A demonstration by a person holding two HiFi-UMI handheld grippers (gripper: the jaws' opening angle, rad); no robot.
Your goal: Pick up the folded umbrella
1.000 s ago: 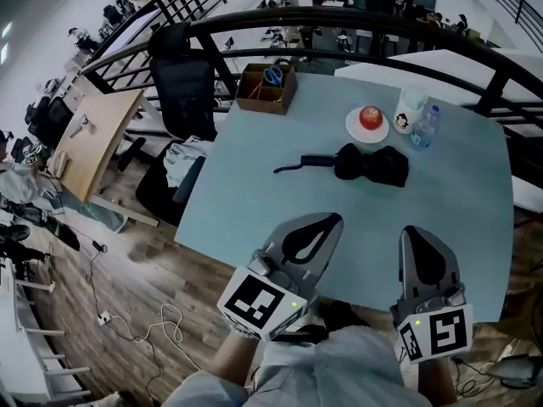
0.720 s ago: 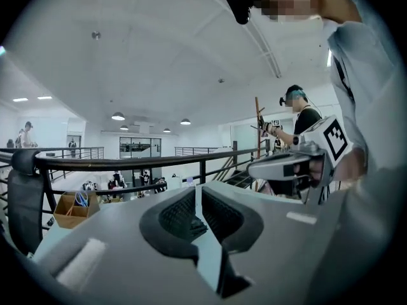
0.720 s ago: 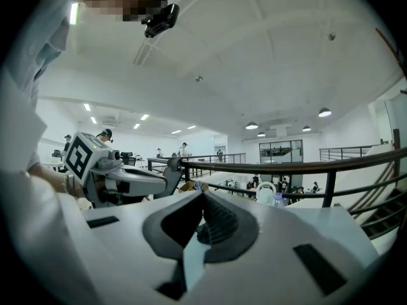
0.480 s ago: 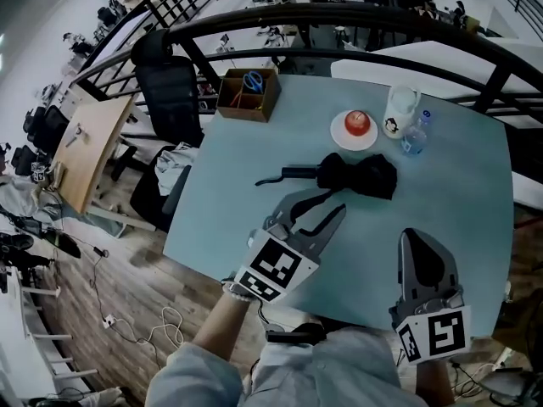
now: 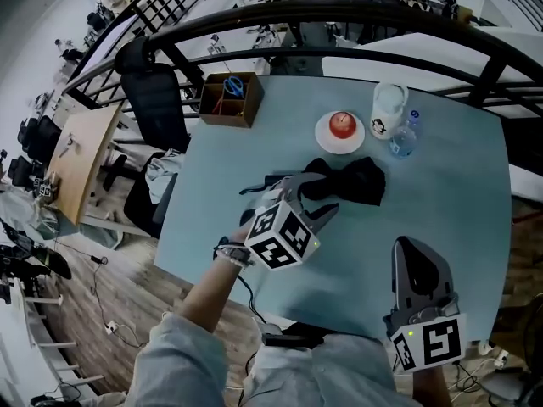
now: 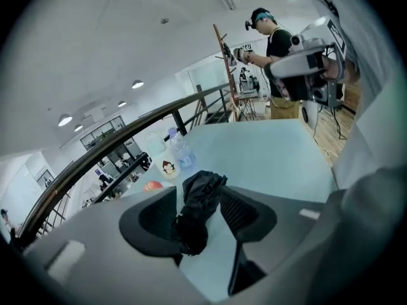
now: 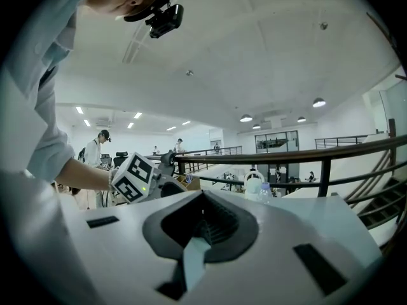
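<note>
The folded black umbrella [image 5: 348, 181] lies across the middle of the pale blue table [image 5: 450, 202], its handle [image 5: 259, 183] pointing left. My left gripper [image 5: 310, 196] has come down over the umbrella close to the handle end. In the left gripper view the umbrella's crumpled cloth [image 6: 198, 199] sits between the two jaws, which are opening; the pads do not press on it. My right gripper [image 5: 416, 265] hovers over the near right part of the table, its jaws [image 7: 202, 210] together with nothing in them.
Behind the umbrella stand a white plate [image 5: 323, 139] with a red apple [image 5: 341, 125], a white mug [image 5: 387, 108] and a water bottle [image 5: 403, 141]. A cardboard box [image 5: 227, 100] sits at the far left corner. A black chair [image 5: 154, 91] and a railing [image 5: 382, 19] border the table.
My left gripper travelled from the table's near edge forward and down onto the umbrella, rolling as it went, and its jaws went from shut to apart. The right gripper drifted slightly.
</note>
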